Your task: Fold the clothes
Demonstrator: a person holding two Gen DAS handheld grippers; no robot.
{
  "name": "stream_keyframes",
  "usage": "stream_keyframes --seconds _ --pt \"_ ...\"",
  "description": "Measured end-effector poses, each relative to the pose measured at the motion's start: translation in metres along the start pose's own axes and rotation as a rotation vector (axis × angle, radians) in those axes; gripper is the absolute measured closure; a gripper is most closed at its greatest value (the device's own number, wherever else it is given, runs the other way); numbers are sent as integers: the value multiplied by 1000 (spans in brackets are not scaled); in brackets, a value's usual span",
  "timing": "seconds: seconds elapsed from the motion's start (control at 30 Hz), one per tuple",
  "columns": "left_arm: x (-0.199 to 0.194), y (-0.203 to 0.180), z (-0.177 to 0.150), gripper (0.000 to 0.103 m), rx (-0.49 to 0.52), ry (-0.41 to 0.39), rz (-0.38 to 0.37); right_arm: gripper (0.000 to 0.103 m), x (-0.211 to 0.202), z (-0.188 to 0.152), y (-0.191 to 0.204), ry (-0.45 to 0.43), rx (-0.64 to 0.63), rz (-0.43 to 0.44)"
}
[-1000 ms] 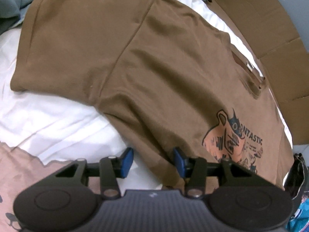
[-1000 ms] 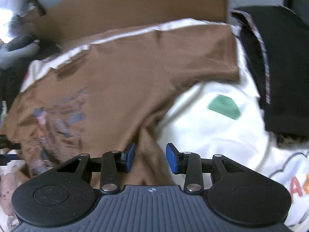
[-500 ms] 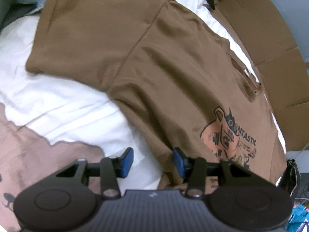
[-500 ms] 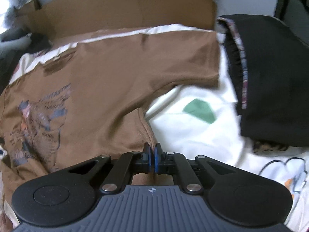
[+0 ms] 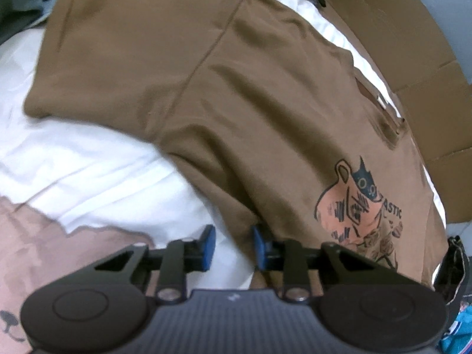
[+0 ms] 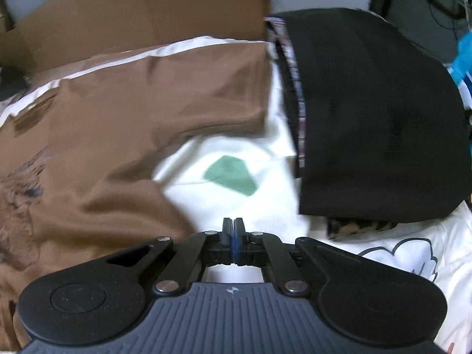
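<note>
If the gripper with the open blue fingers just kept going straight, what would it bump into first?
Probably the brown T-shirt. The left gripper is open, and the shirt's side edge lies right ahead, by its right-hand finger. Depth is hard to judge; the white sheet might come first.

I see soft, even indoor light on both feeds, with the white bedsheet (image 5: 88, 153) nearly blown out. Motion blur smears the right wrist view; fisheye bending darkens and curves every edge.
</note>
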State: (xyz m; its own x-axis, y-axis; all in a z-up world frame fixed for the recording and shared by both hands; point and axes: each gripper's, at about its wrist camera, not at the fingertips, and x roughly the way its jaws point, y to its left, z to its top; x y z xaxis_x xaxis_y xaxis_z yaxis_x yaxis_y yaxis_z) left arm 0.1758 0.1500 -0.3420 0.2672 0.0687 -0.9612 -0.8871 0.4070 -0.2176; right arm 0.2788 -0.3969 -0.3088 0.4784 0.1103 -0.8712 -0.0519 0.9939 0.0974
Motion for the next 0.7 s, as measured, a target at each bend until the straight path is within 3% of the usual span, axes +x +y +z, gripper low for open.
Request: stream_keyframes --seconds 0.2,0.23,0.27,0.33,0.47,0.7 --pt "9 -17 4 75 29 -26 -23 99 0 8 -8 20 72 85" --pt "10 -17 5 78 23 -25 -37 91 0 7 -4 26 63 97" --pt "10 -17 5 83 16 -22 -50 71 0 5 0 30 46 99" --pt "9 -15 4 90 1 -16 -77 59 2 0 7 38 14 90" --pt "-8 -4 -3 97 -10 -21 -125 59 6 -10 6 79 7 61" --pt "-48 25 -11 99 -32 -48 -100 59 2 -26 3 113 14 45"
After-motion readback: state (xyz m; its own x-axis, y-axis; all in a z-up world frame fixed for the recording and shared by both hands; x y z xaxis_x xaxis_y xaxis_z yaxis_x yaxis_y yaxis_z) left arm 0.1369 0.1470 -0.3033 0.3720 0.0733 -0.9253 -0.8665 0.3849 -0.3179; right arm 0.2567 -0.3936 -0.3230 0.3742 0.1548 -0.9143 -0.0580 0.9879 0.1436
